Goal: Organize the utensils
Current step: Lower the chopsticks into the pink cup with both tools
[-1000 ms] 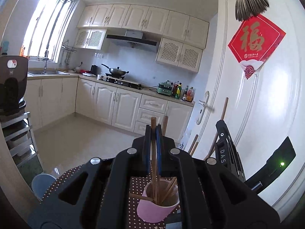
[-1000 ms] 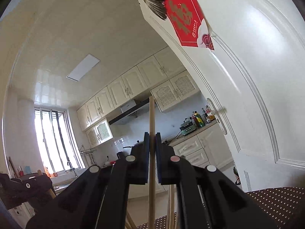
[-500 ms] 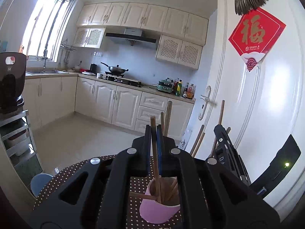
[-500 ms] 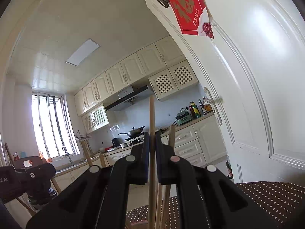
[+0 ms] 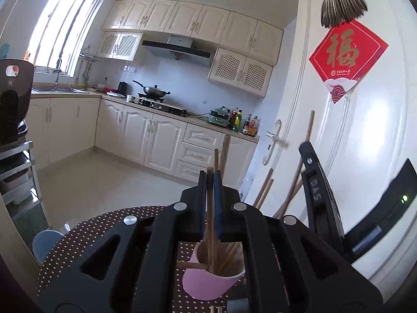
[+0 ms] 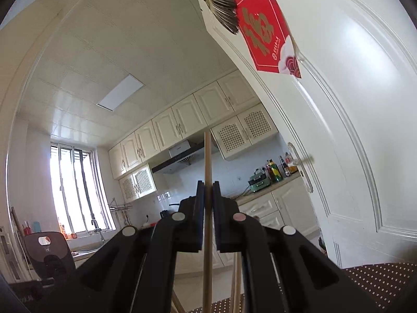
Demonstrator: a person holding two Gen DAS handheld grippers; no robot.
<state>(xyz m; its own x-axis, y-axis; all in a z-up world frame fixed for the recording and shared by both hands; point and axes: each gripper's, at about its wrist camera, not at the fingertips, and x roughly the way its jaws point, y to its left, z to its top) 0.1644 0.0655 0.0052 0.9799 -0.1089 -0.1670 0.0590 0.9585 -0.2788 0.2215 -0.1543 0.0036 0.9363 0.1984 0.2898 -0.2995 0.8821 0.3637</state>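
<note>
Left wrist view looks along the left tongs (image 5: 210, 182), pinched tight on one wooden chopstick (image 5: 210, 224) that stands nearly upright, its lower end down inside the pink cup (image 5: 208, 284) on the dotted tabletop (image 5: 86, 234). Several more chopsticks lean in that cup, and one lies across its near rim. Off to the right, the right tongs (image 5: 310, 156) show edge-on beside the white door (image 5: 365, 135), with further sticks fanning up near them.

From the right wrist view, the right tongs (image 6: 208, 190) are likewise clamped on a single upright chopstick (image 6: 207, 182), its top well above the fingertips; its lower end runs out of sight, so I cannot tell whether it sits in the cup.

My worry is the light cup. Both sticks act as levers: if either hand drifts sideways while the tip is inside, it could tip the cup and spill the bundle. Letting go too high may let a stick bounce off the rim, and the crosswise one could block the way in.
</note>
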